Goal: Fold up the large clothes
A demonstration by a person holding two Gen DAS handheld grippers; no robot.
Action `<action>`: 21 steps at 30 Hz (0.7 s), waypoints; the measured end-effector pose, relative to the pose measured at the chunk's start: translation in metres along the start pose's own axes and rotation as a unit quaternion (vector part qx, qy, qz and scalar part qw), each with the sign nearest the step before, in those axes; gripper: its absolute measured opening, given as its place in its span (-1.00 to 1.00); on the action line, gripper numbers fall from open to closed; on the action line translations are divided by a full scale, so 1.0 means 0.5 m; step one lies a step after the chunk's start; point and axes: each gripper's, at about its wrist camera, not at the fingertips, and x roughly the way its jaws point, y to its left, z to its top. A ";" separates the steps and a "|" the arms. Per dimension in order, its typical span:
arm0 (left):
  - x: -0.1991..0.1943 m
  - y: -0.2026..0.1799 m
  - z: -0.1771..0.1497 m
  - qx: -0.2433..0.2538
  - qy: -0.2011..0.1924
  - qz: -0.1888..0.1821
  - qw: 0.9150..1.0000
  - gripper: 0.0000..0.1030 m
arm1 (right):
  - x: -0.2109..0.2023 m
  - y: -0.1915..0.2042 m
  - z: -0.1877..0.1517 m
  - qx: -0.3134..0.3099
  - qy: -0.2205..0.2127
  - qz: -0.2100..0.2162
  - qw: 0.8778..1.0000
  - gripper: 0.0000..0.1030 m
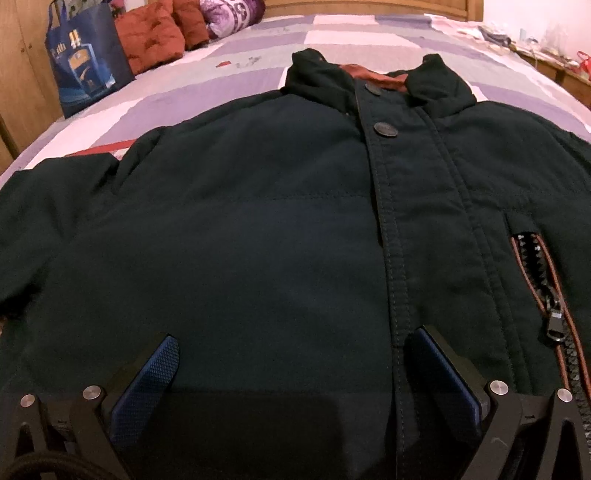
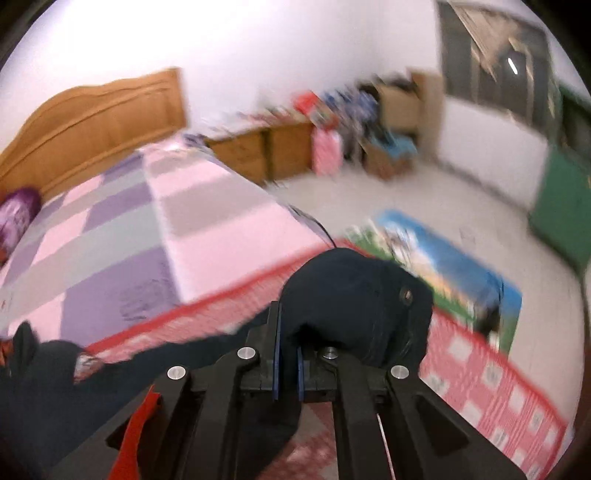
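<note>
A dark navy jacket [image 1: 258,206] lies face up on the bed, collar at the far end, buttoned placket down the middle and a zip pocket at the right. My left gripper [image 1: 291,354] is open, its blue pads [image 1: 147,380] spread wide just above the jacket's lower front. My right gripper [image 2: 288,354] is shut on the jacket's sleeve cuff [image 2: 354,295] and holds it lifted near the bed's right edge; the sleeve trails back to the left. The view is motion-blurred.
The bed has a purple, pink and grey check cover [image 1: 332,40] [image 2: 110,236]. A blue bag [image 1: 85,62] and orange cushions [image 1: 151,33] stand at the far left. A wooden headboard [image 2: 88,122], a low cabinet [image 2: 258,151] and a floor mat [image 2: 443,269] show in the right wrist view.
</note>
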 end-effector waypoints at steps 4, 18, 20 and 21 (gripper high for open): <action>-0.028 0.024 0.009 -0.020 0.010 -0.029 0.999 0.99 | -0.089 0.184 0.029 -0.119 -0.067 0.039 0.990 -0.88; -0.153 0.173 -0.039 -0.019 -0.032 -0.041 0.998 0.99 | -0.200 0.825 -0.332 -0.418 -0.047 0.198 0.885 -0.88; -0.149 0.189 -0.042 -0.022 -0.030 -0.042 0.998 0.99 | -0.198 0.851 -0.377 -0.442 -0.044 0.194 0.875 -0.88; -0.145 0.196 -0.042 -0.026 -0.029 -0.041 0.998 0.99 | -0.200 0.866 -0.401 -0.459 -0.042 0.194 0.866 -0.88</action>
